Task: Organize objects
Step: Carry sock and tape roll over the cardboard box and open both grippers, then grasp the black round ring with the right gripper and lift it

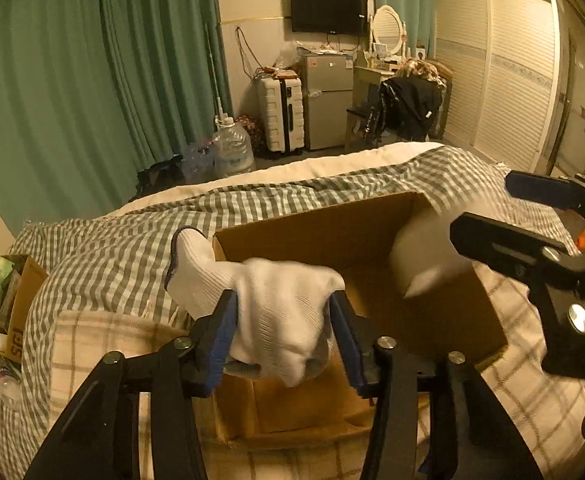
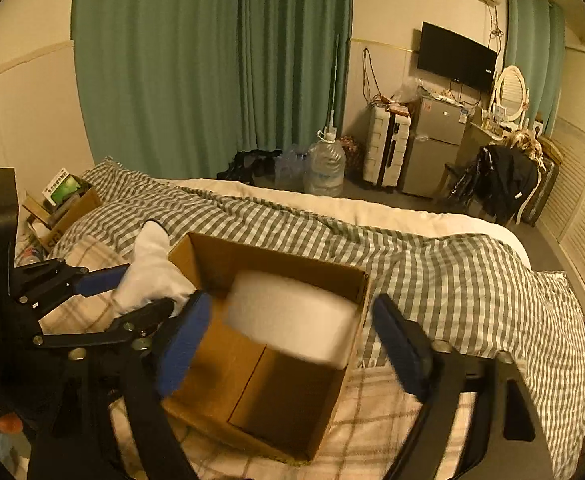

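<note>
- Two grippers are at work over the cardboard box [image 2: 252, 380], and I hold one in each hand.
- My left gripper [image 1: 282, 320] is squeezed onto a white sock [image 1: 276, 312]. The blue pads [image 1: 224, 332] press the sock from both sides.
- The sock hangs just over the near left corner of the box. Its cuff end sticks up outside the box, past the left wall.
- From my right camera, the left gripper [image 2: 132, 288] sits at the left edge of the box with the sock [image 2: 148, 272] in it.
- My right gripper [image 2: 292, 344] is wide open and holds nothing. Its blue fingers [image 2: 184, 344] stand on both sides of the box.
- From my left camera, the right gripper [image 1: 488, 208] hovers by the far right corner of the box.
- A white blurry thing [image 2: 292, 320] is inside the box, by the far right wall. I cannot tell what it is.
- The box [image 1: 432, 320] is open on top and sits on the bed [image 2: 452, 280]. A gray checked blanket [image 1: 104, 256] lies behind the box, and a cream plaid one [image 2: 392, 432] lies under it.
- A small box of stuff [image 1: 8, 300] sits far left of the cardboard box, at the edge of the bed.
</note>
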